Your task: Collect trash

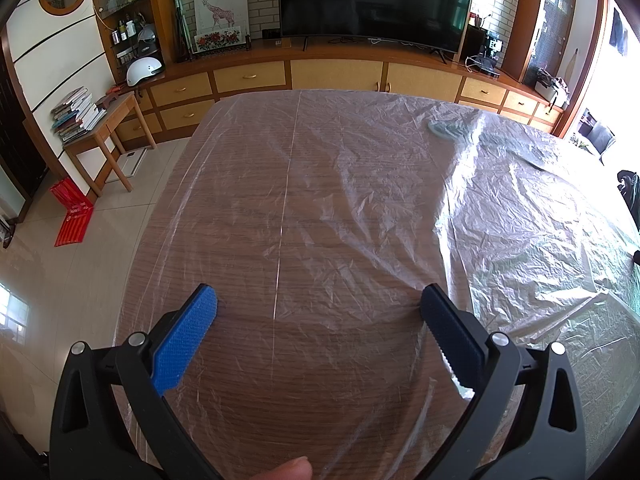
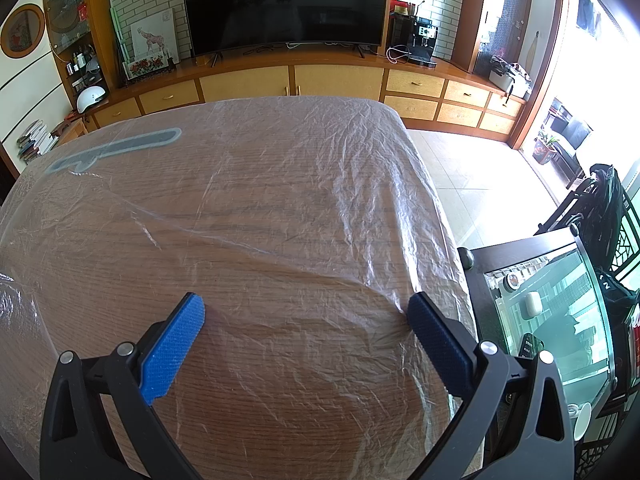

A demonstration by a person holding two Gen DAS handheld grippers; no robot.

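Both sets of tongs hover spread wide and empty over a wooden desk (image 1: 248, 216) draped in a thin, crinkled plastic sheet (image 2: 280, 184). The left tongs (image 1: 319, 304) and right tongs (image 2: 306, 308) each have the film directly beneath and ahead of their tips. If the sheet is the trash, closing flat on it risks slipping off the slack film. A blue-grey object (image 2: 120, 148), far ahead-left of the right tongs, may drag along.
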